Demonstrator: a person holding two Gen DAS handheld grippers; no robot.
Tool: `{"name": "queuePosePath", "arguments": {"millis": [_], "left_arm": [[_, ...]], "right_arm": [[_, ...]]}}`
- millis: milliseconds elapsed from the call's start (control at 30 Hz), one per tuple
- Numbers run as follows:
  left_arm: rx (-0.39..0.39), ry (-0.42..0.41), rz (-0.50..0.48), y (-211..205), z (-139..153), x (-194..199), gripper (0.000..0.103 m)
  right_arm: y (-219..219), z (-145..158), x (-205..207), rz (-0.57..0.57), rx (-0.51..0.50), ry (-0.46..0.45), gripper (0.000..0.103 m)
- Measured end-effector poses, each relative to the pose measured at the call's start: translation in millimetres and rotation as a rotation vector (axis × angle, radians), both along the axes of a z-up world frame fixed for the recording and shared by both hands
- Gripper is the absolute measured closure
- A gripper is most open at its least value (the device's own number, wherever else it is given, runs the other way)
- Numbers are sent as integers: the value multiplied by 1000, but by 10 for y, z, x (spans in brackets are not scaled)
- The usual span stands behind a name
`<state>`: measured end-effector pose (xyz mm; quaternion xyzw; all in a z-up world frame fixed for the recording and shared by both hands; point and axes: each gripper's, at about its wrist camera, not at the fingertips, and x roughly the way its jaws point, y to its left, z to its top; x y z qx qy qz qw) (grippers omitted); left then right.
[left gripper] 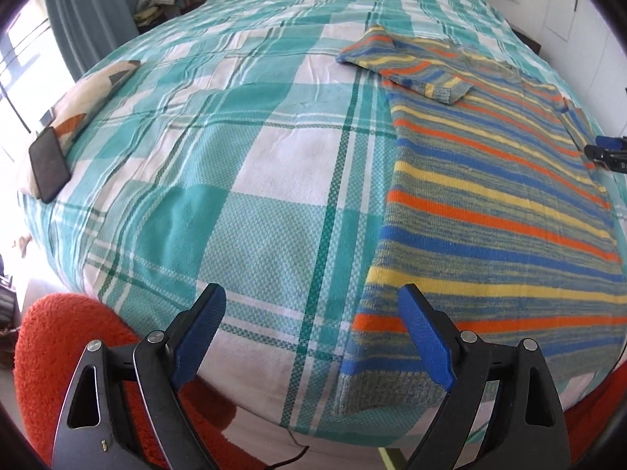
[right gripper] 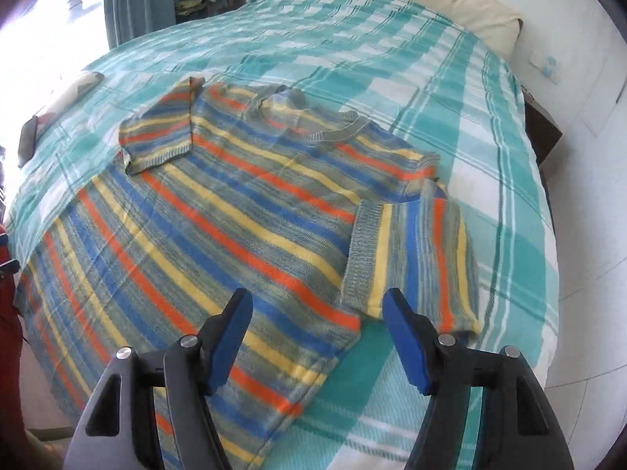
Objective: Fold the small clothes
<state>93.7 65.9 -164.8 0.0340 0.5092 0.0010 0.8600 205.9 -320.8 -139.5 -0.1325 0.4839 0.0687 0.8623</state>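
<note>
- Left claw (left gripper: 311, 333) spread, empty, above the bed (left gripper: 235, 180); sweater (left gripper: 490, 215) hem under its right finger.
- Right claw (right gripper: 317, 340) spread, empty, over the sweater's (right gripper: 219, 211) side edge; folded sleeve (right gripper: 415, 258) just ahead.

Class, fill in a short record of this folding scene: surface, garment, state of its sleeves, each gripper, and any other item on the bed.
surface: bed with a teal and white checked bedspread
garment: striped knitted sweater, lying flat
sleeves: both folded in over the body; one sleeve near the collar, the other sleeve on the opposite side
left gripper: open, above the sweater's bottom corner, holding nothing
right gripper: open, over the sweater's side edge, holding nothing
other item: dark phone near the bed's edge
</note>
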Motion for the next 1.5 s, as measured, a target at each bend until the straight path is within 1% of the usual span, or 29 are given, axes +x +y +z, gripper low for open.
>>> {"name": "queuePosePath", "arguments": {"millis": [33, 67, 100, 133, 167, 200, 267, 333, 367, 433, 500, 567, 633, 700, 733, 800, 833, 867, 933, 967, 1000, 1033, 1067, 1133, 1167, 1200, 1300, 1433, 1500], "left_arm": [[4, 5, 1, 3, -10, 6, 12], [6, 8, 4, 7, -15, 8, 12], [6, 12, 8, 17, -24, 16, 12], [4, 17, 12, 29, -33, 23, 12], [0, 20, 15, 36, -42, 22, 12], [-4, 22, 15, 43, -50, 27, 12], [-7, 30, 16, 40, -73, 39, 12], [-9, 39, 16, 31, -101, 50, 12], [-9, 43, 15, 21, -115, 51, 12], [0, 47, 8, -5, -132, 44, 12], [19, 41, 3, -35, -133, 30, 12], [34, 33, -4, -62, -126, 13, 12], [49, 30, -10, -83, -129, 4, 12], [62, 29, -11, -97, -136, -2, 12], [64, 29, -10, -97, -138, -3, 12], [65, 30, -8, -90, -141, 2, 12], [66, 30, -7, -89, -143, 4, 12], [67, 32, -6, -89, -149, 6, 12], [72, 37, -7, -100, -166, 17, 12], [77, 39, -8, -109, -175, 21, 12], [82, 41, -10, -118, -183, 24, 12], [87, 41, -11, -125, -184, 24, 12], [91, 39, -14, -131, -180, 20, 12], [95, 32, -16, -133, -171, 10, 12], [95, 31, -17, -133, -175, 10, 12], [96, 34, -18, -137, -186, 17, 12], [106, 45, -23, -161, -220, 40, 12], [110, 35, -30, -160, -192, 12, 12], [103, 32, -25, -140, -177, 7, 12]], "right_arm": [[4, -176, 152, -8, -51, 15, 38], [-30, -345, 271, -30, -88, 35, 45], [-121, -477, 366, -68, -96, 63, 53], [-259, -500, 398, -114, -46, 65, 77], [-439, -424, 390, -176, 33, 42, 100], [-644, -316, 348, -252, 109, 14, 100], [-1118, -43, 138, -385, 272, -77, 100], [-1665, 155, -178, -546, 422, -145, 100], [-1930, 200, -351, -626, 487, -168, 100], [-2375, 185, -644, -754, 572, -183, 100], [-2670, 80, -885, -847, 604, -179, 100], [-2861, -75, -1065, -901, 673, -173, 100], [-2972, -250, -1165, -919, 796, -170, 100], [-3014, -397, -1224, -925, 895, -179, 95], [-3031, -453, -1247, -930, 939, -189, 91], [-3057, -547, -1266, -929, 1021, -210, 77], [-3066, -581, -1270, -930, 1055, -227, 65], [-3079, -606, -1268, -933, 1087, -243, 62], [-3110, -692, -1262, -953, 1152, -249, 63], [-3108, -730, -1214, -958, 1177, -237, 78], [-3106, -744, -1166, -946, 1187, -224, 91], [-3099, -712, -1112, -939, 1145, -203, 100], [-3074, -623, -1110, -963, 1017, -196, 100], [-3046, -396, -1211, -1057, 748, -235, 100], [-3038, -333, -1287, -1102, 657, -244, 100], [-3035, -326, -1352, -1120, 622, -246, 100], [-2993, -480, -1352, -1120, 588, -178, 101], [-3022, -568, -1364, -1134, 600, -191, 100], [-3087, -572, -1448, -1157, 601, -199, 83]]}}
